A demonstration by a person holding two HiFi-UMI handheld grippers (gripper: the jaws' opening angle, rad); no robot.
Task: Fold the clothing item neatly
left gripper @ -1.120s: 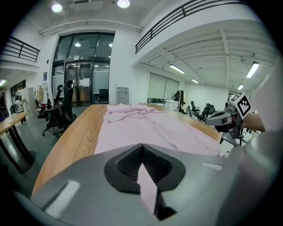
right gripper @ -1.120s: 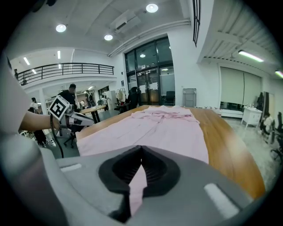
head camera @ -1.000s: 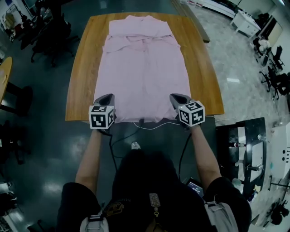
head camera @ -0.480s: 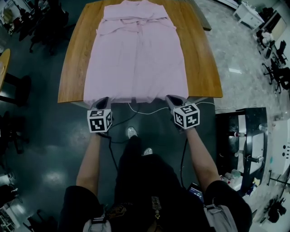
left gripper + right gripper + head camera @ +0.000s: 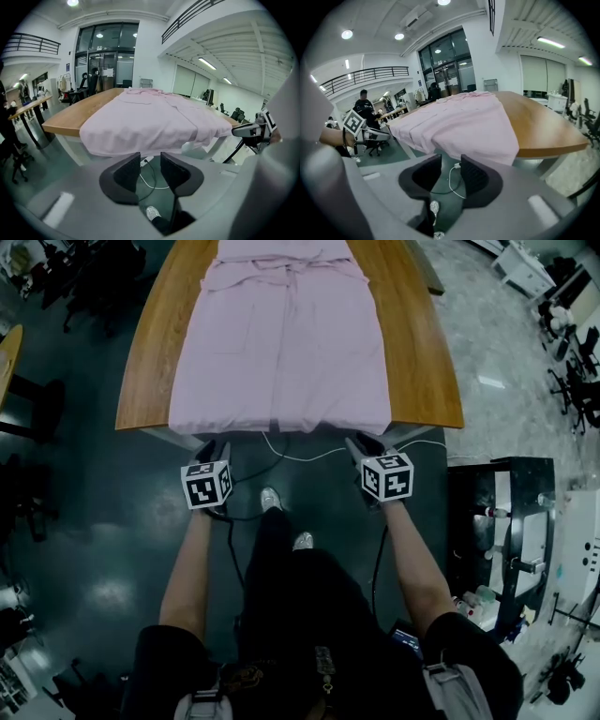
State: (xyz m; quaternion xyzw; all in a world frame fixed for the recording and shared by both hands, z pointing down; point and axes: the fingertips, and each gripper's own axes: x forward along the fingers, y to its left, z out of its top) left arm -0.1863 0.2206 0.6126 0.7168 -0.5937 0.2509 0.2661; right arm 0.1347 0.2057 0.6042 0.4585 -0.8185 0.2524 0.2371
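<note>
Two tools hang just short of the near edge of the bench, and both are empty. The left tool (image 5: 210, 450) has its jaws apart, having just been opening. Through the gap show only dark floor (image 5: 94, 521), a white cable (image 5: 300, 454) and a shoe (image 5: 271, 498). The right tool (image 5: 365, 444) stands the same way, its jaws parted after just opening, with nothing between the pads. Both tools point forward and down.

Just ahead of them and a little higher, the pink clothing item (image 5: 281, 343) lies spread flat along the wooden bench (image 5: 148, 362). Its hem drapes slightly over the near edge, and neither tool touches the cloth. The left tool faces the hem near its left corner and the right tool faces it near its right corner. Farther from the tools, a band of the same pink cloth crosses the garment.

The white cable trails over the floor between the two tools, below the hem. Well off to the right tool's side, beyond the bench, stand dark office chairs (image 5: 572, 381).
</note>
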